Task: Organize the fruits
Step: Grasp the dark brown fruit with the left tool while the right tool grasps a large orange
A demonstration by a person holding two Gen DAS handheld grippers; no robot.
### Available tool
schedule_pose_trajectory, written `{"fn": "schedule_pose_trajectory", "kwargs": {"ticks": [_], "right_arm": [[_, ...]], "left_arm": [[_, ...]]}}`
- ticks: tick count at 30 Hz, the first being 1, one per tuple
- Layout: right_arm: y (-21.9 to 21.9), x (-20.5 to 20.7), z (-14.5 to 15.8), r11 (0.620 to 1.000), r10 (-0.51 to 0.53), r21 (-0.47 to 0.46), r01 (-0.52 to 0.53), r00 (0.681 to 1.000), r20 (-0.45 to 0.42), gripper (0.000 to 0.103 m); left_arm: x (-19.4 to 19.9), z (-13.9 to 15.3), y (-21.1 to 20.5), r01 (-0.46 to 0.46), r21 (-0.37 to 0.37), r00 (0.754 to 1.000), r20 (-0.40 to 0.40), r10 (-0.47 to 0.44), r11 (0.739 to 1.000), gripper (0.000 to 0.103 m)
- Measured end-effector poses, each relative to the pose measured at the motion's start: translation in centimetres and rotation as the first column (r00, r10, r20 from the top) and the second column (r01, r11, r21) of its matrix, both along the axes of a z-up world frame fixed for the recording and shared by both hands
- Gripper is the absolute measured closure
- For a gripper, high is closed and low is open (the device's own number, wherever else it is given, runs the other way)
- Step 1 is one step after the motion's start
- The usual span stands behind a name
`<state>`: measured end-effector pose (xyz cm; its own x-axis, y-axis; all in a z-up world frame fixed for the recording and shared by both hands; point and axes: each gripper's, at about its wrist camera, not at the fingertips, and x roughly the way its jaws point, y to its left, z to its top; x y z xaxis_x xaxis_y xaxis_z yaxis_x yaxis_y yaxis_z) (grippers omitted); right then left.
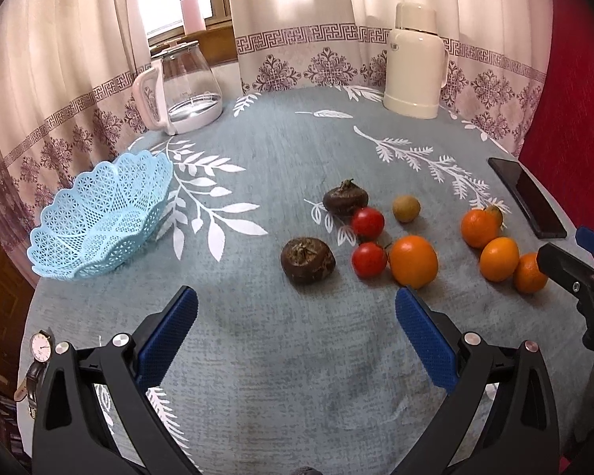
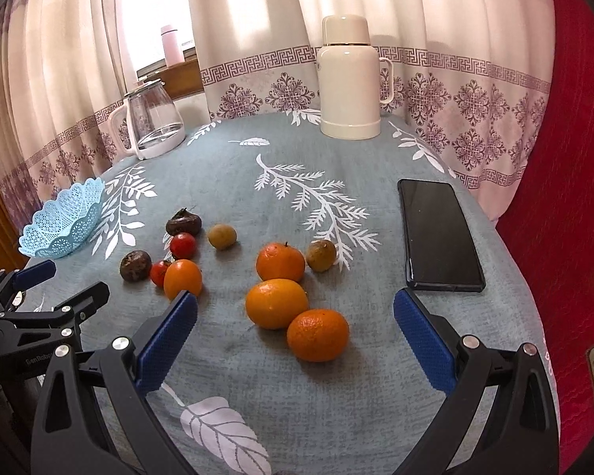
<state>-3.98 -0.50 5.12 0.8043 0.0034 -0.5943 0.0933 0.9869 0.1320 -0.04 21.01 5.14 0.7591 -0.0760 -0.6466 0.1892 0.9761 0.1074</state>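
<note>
Your left gripper (image 1: 297, 304) stood with its blue pads wide apart above the leaf-printed tablecloth (image 1: 281, 150), holding nothing; your right gripper (image 2: 296, 308) was spread just as wide and equally empty.

Between the right gripper's pads lay the nearest orange (image 2: 318, 334), touching a second orange (image 2: 276, 303) just behind it, with a third orange (image 2: 280, 262) beyond that and a brownish round fruit (image 2: 321, 255) just beside the third. A black phone (image 2: 435, 233) lay flat to the right of this group.

Ahead of your left gripper sat another cluster: a dark brown fruit (image 1: 307, 260) nearest, then a red tomato (image 1: 369, 259) just beside a large orange fruit (image 1: 413, 261). Behind those were a second tomato (image 1: 368, 222), a second dark brown fruit (image 1: 345, 197) and a small tan fruit (image 1: 406, 208).

The light blue lattice basket (image 1: 99, 213) was empty, well apart from the fruit at the table's left side, tilted with its opening toward the middle.

A wristwatch (image 1: 39, 360) lay at the near left edge.

Farther back stood a glass kettle (image 1: 182, 87) on the left and a cream thermos (image 1: 414, 63) on the right, both before the patterned curtain (image 1: 316, 39). A pink bottle (image 1: 193, 11) stood on the windowsill.
</note>
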Motion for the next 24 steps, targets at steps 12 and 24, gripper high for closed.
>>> {"fn": "schedule_pose_trajectory", "kwargs": {"ticks": [12, 24], "right_arm": [[0.0, 0.3, -1.3, 1.0, 0.025, 0.004, -0.025, 0.999, -0.048, 0.005], [-1.2, 2.0, -3.6, 0.998, 0.021, 0.07, -0.01, 0.987, -0.16, 0.026]], "left_arm": [[0.6, -0.2, 1.1, -0.02, -0.016, 1.0, 0.007, 0.02, 1.0, 0.002], [2.8, -1.7, 2.8, -0.06, -0.046, 0.997, -0.051, 0.057, 0.997, 0.002]]}}
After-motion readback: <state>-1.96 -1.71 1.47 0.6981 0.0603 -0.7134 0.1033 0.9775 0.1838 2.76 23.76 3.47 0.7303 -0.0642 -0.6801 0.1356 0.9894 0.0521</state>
